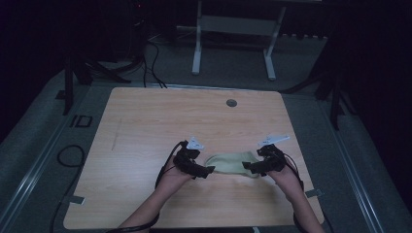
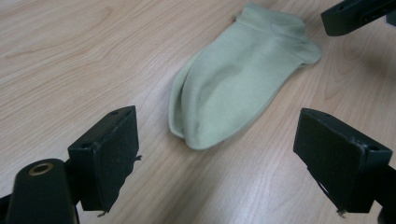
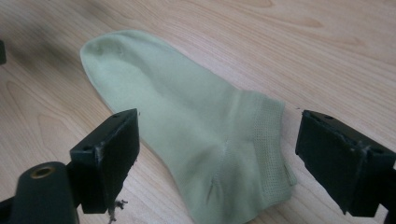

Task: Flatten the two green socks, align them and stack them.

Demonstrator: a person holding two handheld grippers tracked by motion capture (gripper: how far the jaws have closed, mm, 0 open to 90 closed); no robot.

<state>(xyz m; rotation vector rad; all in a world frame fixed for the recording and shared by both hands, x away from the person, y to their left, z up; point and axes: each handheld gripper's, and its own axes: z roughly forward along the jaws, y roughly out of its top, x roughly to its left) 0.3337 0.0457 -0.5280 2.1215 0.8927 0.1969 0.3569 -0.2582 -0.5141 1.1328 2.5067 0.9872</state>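
Observation:
A pale green ankle sock (image 1: 232,162) lies flat on the wooden table (image 1: 145,126), toe pointing left and cuff to the right. My left gripper (image 1: 208,171) sits at the toe end, open, its jaws wide apart just short of the sock (image 2: 233,88) with nothing between them. My right gripper (image 1: 248,167) is at the cuff end, open too, and its jaws straddle the ribbed cuff of the sock (image 3: 196,135) without closing on it. The right gripper's tip (image 2: 355,14) appears at the top right of the left gripper view.
A round grey grommet (image 1: 231,103) is set in the table near its far edge. A white desk frame (image 1: 233,39) stands on the floor beyond the table. Cables (image 1: 73,155) lie on the floor to the left.

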